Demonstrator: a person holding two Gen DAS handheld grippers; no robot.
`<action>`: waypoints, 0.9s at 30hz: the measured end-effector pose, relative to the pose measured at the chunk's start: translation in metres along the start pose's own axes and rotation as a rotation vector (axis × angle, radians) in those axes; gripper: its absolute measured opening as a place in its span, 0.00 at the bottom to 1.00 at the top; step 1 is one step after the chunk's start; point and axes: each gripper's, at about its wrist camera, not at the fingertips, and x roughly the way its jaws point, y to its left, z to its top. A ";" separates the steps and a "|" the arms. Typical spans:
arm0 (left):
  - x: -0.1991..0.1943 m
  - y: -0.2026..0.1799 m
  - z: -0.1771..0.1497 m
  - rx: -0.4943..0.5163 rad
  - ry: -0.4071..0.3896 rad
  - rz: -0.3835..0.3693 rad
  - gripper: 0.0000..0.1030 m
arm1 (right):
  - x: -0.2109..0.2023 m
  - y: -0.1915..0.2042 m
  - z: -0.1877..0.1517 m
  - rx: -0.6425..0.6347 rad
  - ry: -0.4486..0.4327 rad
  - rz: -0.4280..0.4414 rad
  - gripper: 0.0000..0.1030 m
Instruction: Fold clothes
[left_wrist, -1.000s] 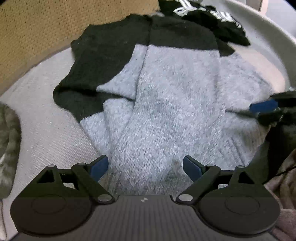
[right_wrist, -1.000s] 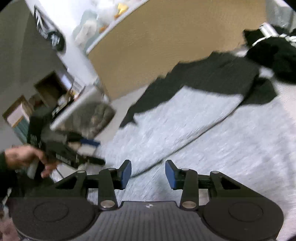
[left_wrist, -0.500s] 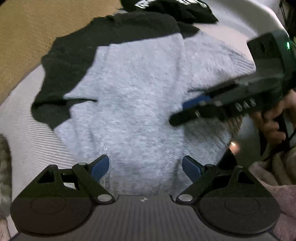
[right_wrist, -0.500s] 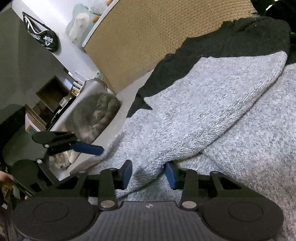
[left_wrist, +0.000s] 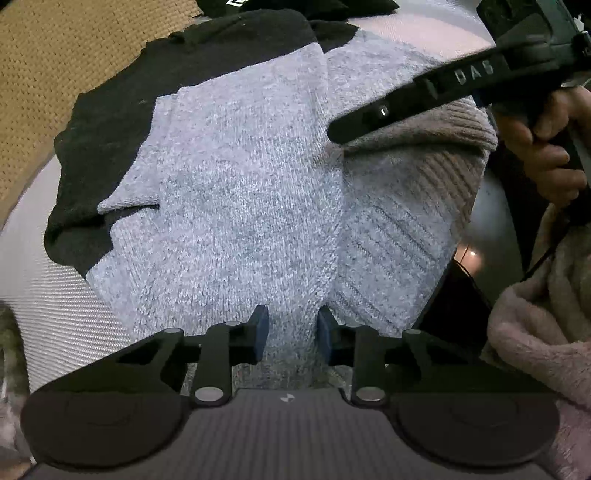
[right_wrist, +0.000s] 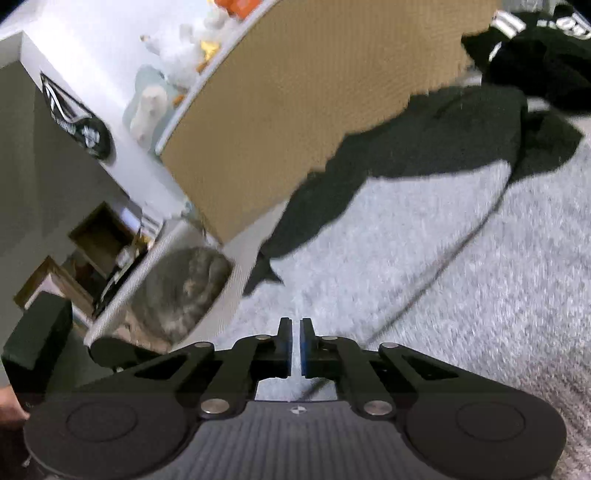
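A tan woven headboard (right_wrist: 303, 122) stands behind the bed (left_wrist: 55, 302), which is covered in a light ribbed sheet. A grey tabby cat (right_wrist: 181, 291) lies curled at the bed's edge. White plush toys (right_wrist: 147, 110) sit on a ledge above the headboard. A black bag (right_wrist: 79, 127) hangs on the wall. A pink fleece blanket (left_wrist: 535, 314) is bunched at the right.

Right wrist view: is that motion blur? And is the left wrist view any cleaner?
Right wrist view: yes, the sweater and headboard are smeared, though the right gripper itself stays crisp. Left wrist view: sharp, the sweater's knit is readable, with only fisheye bending at the edges and a small glare spot on the floor.
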 end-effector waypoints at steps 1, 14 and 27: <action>0.001 0.000 0.000 0.006 -0.003 0.007 0.26 | 0.000 0.001 -0.003 -0.007 0.011 -0.005 0.16; -0.020 0.006 -0.007 0.014 -0.072 -0.031 0.08 | 0.035 0.012 -0.024 -0.014 0.087 0.049 0.46; -0.006 -0.003 0.000 -0.023 -0.002 -0.055 0.24 | 0.010 0.015 -0.018 -0.050 0.066 0.002 0.09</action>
